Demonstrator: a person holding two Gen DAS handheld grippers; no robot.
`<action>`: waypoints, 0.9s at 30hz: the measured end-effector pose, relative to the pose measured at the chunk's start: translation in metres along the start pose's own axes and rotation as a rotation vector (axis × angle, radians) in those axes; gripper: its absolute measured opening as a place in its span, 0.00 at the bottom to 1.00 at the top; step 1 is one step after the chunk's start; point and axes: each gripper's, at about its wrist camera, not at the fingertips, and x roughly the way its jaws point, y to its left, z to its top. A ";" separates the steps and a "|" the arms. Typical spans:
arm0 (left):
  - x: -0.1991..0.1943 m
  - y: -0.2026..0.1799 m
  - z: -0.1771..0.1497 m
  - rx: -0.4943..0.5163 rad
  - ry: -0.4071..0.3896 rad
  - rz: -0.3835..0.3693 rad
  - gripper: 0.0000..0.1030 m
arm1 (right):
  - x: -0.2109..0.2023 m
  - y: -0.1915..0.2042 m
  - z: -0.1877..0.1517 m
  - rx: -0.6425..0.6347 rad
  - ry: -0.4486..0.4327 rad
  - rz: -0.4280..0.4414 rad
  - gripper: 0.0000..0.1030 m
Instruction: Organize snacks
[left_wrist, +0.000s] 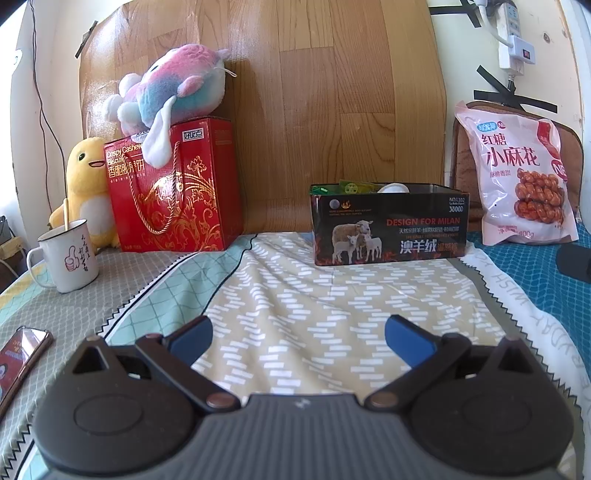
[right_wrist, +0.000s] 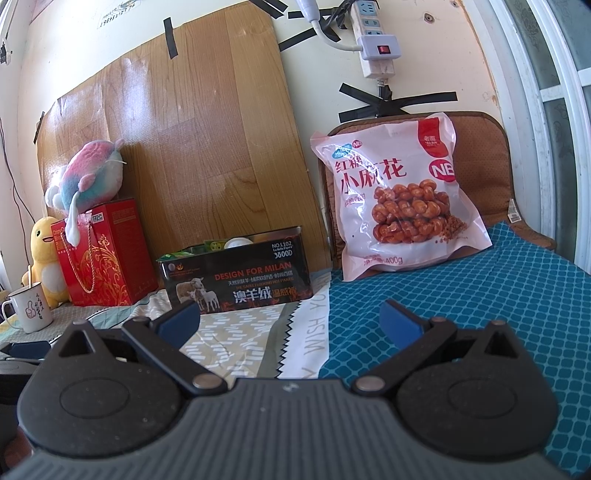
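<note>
Looking along my left gripper (left_wrist: 298, 332), I see its blue fingers spread wide and holding nothing, above the patterned cloth (left_wrist: 314, 314). Beyond stands the black tin (left_wrist: 389, 229), with small snack packets inside. My right gripper (right_wrist: 290, 319) is also released and empty. The pink snack bag (right_wrist: 399, 199) leans upright against a brown cushion (right_wrist: 480, 162), right of the tin.
</note>
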 end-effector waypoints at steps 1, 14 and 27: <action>0.000 0.000 0.000 0.000 0.003 0.002 1.00 | 0.000 0.000 0.000 0.000 0.000 0.000 1.00; 0.007 0.008 -0.001 -0.050 0.072 -0.022 1.00 | -0.001 0.000 0.000 0.000 0.001 0.000 1.00; 0.011 0.009 0.000 -0.059 0.096 0.000 1.00 | 0.000 0.000 0.001 0.001 0.002 0.000 1.00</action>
